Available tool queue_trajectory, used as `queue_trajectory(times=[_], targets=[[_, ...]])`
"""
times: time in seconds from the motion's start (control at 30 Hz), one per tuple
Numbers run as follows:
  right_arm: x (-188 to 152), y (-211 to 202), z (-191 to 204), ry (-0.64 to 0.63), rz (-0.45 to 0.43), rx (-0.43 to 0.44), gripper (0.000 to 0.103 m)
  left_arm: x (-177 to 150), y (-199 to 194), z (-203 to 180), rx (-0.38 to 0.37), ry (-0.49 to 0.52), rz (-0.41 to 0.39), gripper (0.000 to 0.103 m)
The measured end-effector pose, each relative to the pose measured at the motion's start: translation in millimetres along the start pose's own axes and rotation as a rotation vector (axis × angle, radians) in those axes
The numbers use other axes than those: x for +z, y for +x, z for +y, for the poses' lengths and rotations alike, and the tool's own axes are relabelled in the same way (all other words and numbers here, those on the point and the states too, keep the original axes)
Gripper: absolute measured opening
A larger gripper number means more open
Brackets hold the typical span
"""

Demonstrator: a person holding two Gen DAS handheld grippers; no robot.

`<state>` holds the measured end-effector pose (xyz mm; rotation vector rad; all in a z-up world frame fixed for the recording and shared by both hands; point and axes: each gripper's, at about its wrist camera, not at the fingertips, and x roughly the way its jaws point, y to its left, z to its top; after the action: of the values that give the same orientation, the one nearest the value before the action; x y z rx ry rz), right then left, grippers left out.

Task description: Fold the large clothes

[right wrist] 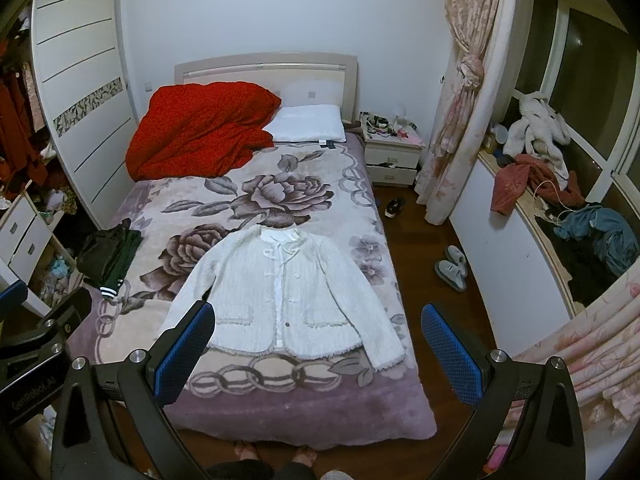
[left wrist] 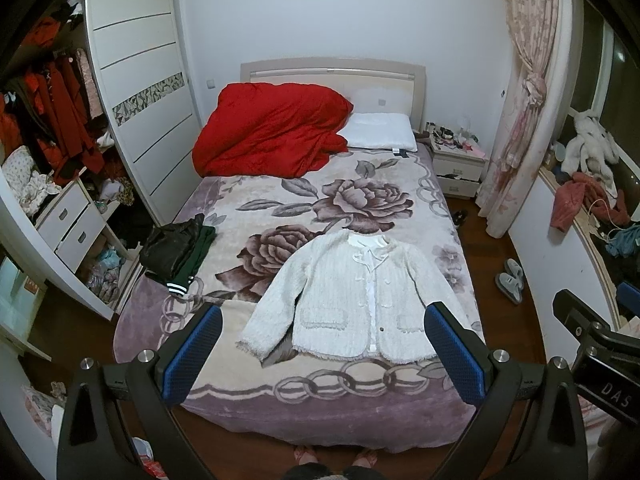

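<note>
Blue-padded fingers (left wrist: 196,356) of the left gripper (left wrist: 324,354) fill the bottom of the left wrist view, spread wide with nothing between them, held high above the foot of the bed (left wrist: 328,412). Just beyond them a white jacket (left wrist: 352,300) lies flat on the floral blanket, front up, collar toward the headboard, sleeves angled outward; laid out like this, I judge, so every edge can be reached for folding. Left of the jacket, at the bed's edge, sits a dark pile of clothes (left wrist: 176,252), likely already dealt with. Beyond the jacket a red quilt (left wrist: 272,132) is bunched against the headboard, leaving working room.

From the right wrist view, the right gripper (right wrist: 318,352) likewise hangs parted and empty, well apart from the jacket (right wrist: 284,296), whose right sleeve ends close to the bed's side edge. No fold looks begun yet.
</note>
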<state>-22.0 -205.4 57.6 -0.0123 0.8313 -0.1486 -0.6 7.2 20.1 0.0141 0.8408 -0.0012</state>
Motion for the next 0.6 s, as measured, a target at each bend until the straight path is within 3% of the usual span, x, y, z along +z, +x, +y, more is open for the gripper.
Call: queue_trajectory(times=[0.6], targets=[[-1.2,-1.8,2.6,0.001,-0.006,-0.002,0.103,7.8,-4.0,1.3,0.000,-0.002,-0.007,0.103]])
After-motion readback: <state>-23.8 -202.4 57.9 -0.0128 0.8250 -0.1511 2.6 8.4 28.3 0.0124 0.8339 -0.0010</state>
